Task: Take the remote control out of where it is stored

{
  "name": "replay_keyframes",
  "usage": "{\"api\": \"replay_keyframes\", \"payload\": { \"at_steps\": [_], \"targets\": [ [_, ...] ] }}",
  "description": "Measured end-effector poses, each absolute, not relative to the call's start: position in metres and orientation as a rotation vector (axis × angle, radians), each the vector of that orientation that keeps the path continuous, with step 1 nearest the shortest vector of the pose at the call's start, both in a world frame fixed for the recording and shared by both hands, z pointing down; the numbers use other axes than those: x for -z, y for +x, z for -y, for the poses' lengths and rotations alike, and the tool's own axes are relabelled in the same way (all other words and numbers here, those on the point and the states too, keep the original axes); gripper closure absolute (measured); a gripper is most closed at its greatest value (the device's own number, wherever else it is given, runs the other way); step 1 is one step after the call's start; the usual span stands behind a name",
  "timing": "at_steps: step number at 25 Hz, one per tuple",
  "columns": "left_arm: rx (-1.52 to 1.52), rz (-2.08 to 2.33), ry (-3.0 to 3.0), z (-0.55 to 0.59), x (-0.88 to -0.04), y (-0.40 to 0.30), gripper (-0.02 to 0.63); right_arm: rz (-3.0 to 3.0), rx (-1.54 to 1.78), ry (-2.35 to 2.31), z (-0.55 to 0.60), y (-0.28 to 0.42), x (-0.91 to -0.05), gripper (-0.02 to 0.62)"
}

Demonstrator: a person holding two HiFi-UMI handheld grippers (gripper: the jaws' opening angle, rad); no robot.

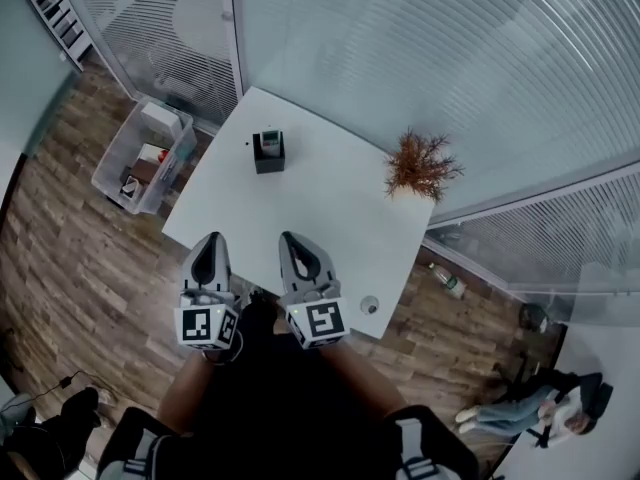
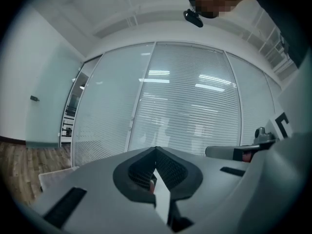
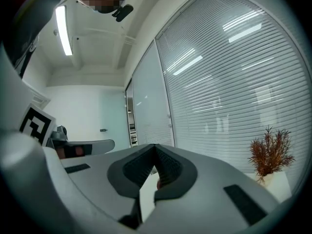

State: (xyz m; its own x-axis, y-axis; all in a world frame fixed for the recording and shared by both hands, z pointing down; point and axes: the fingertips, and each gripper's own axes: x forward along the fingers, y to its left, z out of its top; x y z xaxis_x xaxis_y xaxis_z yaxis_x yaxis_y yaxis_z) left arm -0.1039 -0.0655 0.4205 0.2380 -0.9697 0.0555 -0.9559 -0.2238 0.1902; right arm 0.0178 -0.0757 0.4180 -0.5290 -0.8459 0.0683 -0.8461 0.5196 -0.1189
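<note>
Head view showed a white rectangular table (image 1: 330, 218) from steeply above, standing on wood-plank flooring in a room walled by glass panels with horizontal blinds. The grey remote control (image 1: 268, 140) stood upright in a small black box-shaped holder (image 1: 268, 160) on the far left part of the table, well apart from both tools. Any print on the remote was too small to read.

A dried reddish-brown plant in a white pot (image 1: 420, 165) sat near the far right corner. A small round grey object (image 1: 370, 305) lay near the table's near edge, just beside the right tool.

The left gripper (image 1: 210, 240) and the right gripper (image 1: 297, 240), both grey with black pads, were held side by side over the near edge, pointing towards the holder. Each carried a cube with black-and-white square markers (patterns only, no words).

Left gripper view showed the left gripper (image 2: 156, 150) with its jaws pressed together at the tips and nothing between them. Right gripper view showed the right gripper (image 3: 155, 147) likewise fully closed and empty, with the plant off to its right.

A clear plastic storage bin (image 1: 110, 163) holding assorted items stood on the floor left of the table.
</note>
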Motion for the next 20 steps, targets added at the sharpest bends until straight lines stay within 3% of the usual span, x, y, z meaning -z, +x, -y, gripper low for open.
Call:
{"api": "replay_keyframes", "payload": {
  "at_steps": [20],
  "targets": [
    [0.129, 1.653, 2.402, 0.127, -0.432, -0.136, 0.6, 2.577, -0.232, 1.686, 0.125, -0.011, -0.432, 0.595]
  ]
}}
